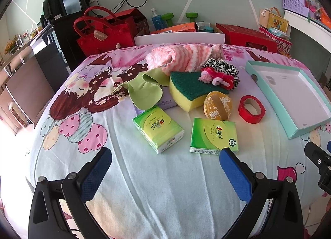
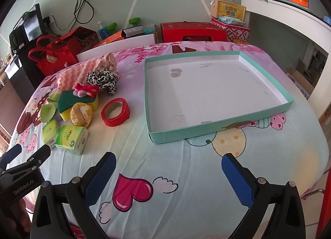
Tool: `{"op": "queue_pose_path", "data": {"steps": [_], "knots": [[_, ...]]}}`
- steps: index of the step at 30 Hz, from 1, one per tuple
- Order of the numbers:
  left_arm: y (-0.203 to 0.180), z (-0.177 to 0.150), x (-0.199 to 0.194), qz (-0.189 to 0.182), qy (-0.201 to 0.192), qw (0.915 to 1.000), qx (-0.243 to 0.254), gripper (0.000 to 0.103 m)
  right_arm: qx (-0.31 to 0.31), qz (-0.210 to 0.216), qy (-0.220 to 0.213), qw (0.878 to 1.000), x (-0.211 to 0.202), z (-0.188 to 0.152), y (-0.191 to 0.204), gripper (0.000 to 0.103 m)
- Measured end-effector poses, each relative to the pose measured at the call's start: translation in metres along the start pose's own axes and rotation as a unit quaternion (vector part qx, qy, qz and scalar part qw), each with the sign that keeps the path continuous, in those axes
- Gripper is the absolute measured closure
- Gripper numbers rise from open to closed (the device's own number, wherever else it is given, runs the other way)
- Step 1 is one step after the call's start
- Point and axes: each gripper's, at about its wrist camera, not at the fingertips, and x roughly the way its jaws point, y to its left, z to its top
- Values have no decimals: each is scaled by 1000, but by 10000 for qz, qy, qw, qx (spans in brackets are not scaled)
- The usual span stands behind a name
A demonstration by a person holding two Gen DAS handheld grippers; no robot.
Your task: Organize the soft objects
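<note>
While both tools hang over the printed sheet, nothing is held.
Left gripper [image 1: 165, 162]: fingers spread wide apart, nothing between them, above a pale blue part of the bedsheet [image 1: 144, 187].
Right gripper [image 2: 168, 168]: fingers likewise wide apart and holding nothing, over the pink heart print; the left tool's black body shows at its left edge.
Just ahead of the left gripper: two green tissue packs, the left tissue pack [image 1: 158, 128] tilted, the right tissue pack [image 1: 213, 135] close to the right finger's tip.
Beyond the packs: an amber tape roll [image 1: 217, 105] leaning against a yellow sponge [image 1: 190, 92] with a green scrubbing top; a red tape roll [image 1: 251, 109] just right of it, lying flat.
Left of the sponge: a crumpled green cloth [image 1: 142, 89].
On the sponge's far corner: a pink hair tie [image 1: 215, 77], touching a black-and-white scrunchie [image 1: 223, 66] behind it.
Farthest in the pile: a pink striped towel [image 1: 175, 56].
Ahead of the right gripper: a shallow teal tray [image 2: 206, 133] with a white floor, well apart from the pile to its left.
</note>
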Motion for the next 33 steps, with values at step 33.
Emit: {"op": "queue_pose_path", "data": {"steps": [33], "knots": [[3,-3,3,23,54,10000,-56,0,28,-25,80,10000,4,-3,-3,0]]}}
